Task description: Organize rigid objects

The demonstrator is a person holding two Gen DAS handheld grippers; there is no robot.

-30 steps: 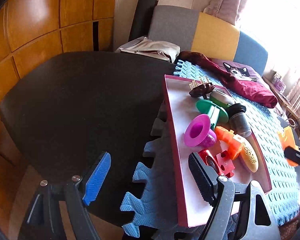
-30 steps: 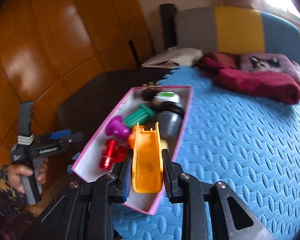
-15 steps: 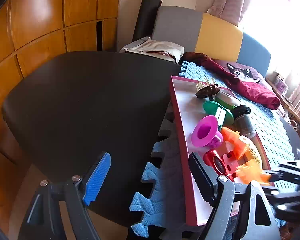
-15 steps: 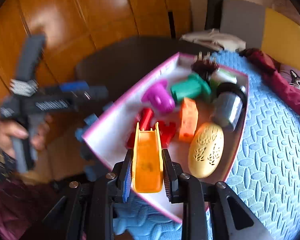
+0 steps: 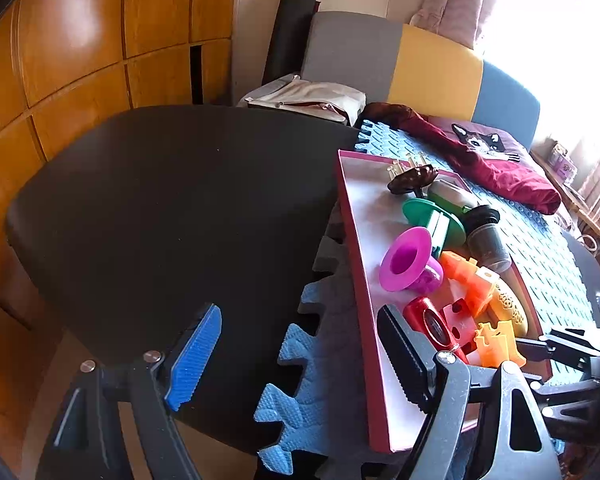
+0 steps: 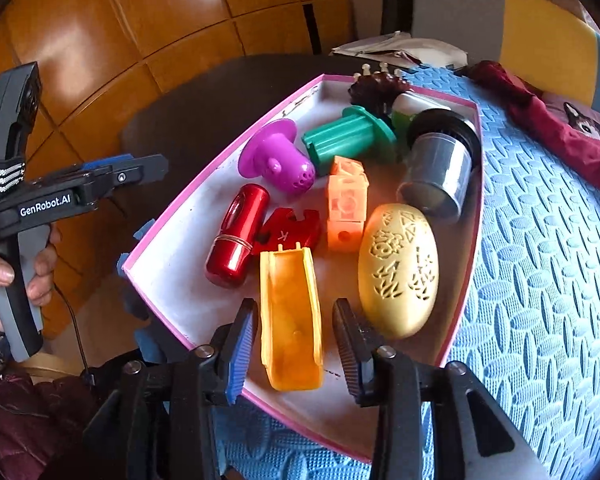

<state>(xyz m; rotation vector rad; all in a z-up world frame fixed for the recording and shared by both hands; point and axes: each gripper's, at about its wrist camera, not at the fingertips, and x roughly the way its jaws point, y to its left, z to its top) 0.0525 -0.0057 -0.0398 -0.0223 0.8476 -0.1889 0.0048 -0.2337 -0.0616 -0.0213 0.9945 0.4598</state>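
A pink-rimmed white tray (image 6: pixel 172 240) (image 5: pixel 364 216) holds several toys: a red cylinder (image 6: pixel 236 236), a purple funnel (image 6: pixel 276 160), a green spool (image 6: pixel 348 140), an orange block (image 6: pixel 346 204), a yellow egg-shaped case (image 6: pixel 398 268) and a dark jar (image 6: pixel 440 164). An orange slide-shaped piece (image 6: pixel 290 320) (image 5: pixel 498 344) lies in the tray's near end. My right gripper (image 6: pixel 294 344) is open, its fingers on either side of the piece with gaps. My left gripper (image 5: pixel 300 356) is open and empty beside the tray's left edge, over the dark table.
The tray sits on a blue foam mat (image 6: pixel 540 240) over a dark table (image 5: pixel 160 200). A red cloth (image 5: pixel 480 160) lies on the mat's far end. A cloth bag (image 5: pixel 312 96), a chair back and wooden panels stand behind.
My right gripper carried the orange piece over the tray, lowered it to the tray's near end and opened. The left gripper stayed nearly still.
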